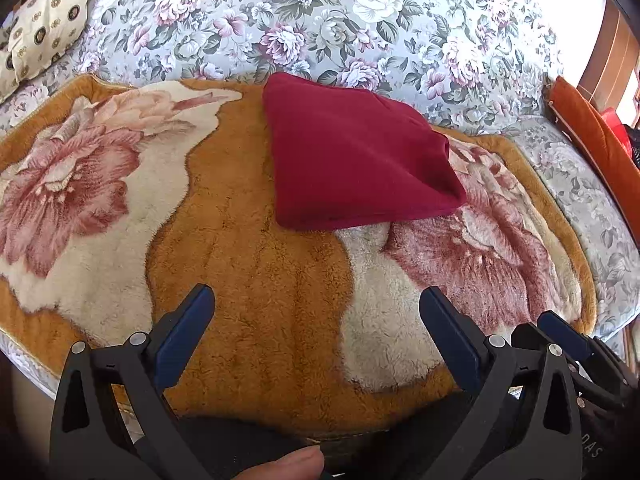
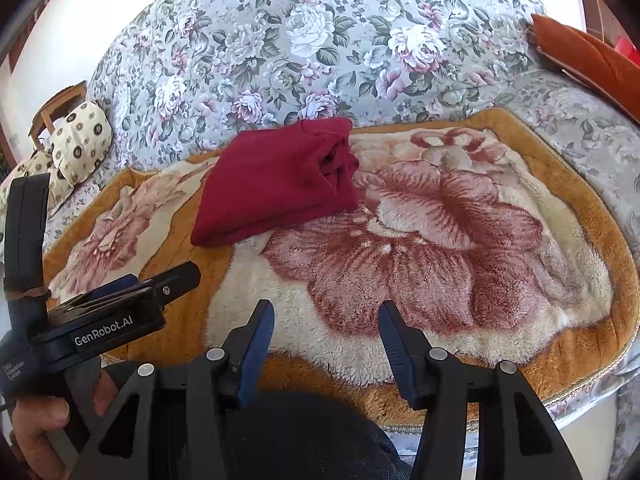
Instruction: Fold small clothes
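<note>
A folded dark red knit garment (image 1: 352,152) is laid near the far edge of a plush floral blanket (image 1: 260,300), over a flowered sheet (image 1: 320,20). "GenRobot.AI" is printed on the left gripper (image 1: 316,304); both it and the right gripper (image 2: 326,316) are held open and empty near the blanket's near edge.

A bed or sofa is covered by a grey floral spread (image 1: 360,20), printed with pink and white roses. A plush ochre blanket (image 1: 260,300) with large pink flowers on cream is laid across the front of it. Cream pillows (image 2: 80,144) with dark round motifs are seen at the far left, beside a wooden frame (image 2: 52,108). An orange cushion (image 2: 592,64) is propped at the right. Bright daylight is blown out at the upper right, by wooden panelling (image 1: 618,52).
</note>
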Demonstrator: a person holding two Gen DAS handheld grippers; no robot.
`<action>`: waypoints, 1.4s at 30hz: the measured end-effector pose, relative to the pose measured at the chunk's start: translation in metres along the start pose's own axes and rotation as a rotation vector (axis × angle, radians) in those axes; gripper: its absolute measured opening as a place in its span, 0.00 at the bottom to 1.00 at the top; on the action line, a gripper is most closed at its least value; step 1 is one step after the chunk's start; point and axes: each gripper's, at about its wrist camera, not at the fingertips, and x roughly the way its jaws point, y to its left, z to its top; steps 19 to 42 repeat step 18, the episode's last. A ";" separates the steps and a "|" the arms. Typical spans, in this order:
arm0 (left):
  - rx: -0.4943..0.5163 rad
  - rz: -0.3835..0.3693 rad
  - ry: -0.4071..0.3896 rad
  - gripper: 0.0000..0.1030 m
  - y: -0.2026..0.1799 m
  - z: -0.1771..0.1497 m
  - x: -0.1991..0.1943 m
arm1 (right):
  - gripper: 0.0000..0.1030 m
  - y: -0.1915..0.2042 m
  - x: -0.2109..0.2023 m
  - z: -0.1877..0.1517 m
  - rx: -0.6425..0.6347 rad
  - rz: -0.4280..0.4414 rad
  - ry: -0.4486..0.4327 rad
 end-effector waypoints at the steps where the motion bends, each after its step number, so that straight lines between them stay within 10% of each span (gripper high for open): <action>1: -0.004 -0.003 0.003 1.00 0.001 0.000 0.000 | 0.51 0.000 0.000 0.000 0.001 -0.001 -0.002; 42: -0.020 -0.037 -0.023 1.00 0.004 -0.001 -0.003 | 0.51 0.000 0.002 0.000 0.012 0.009 0.010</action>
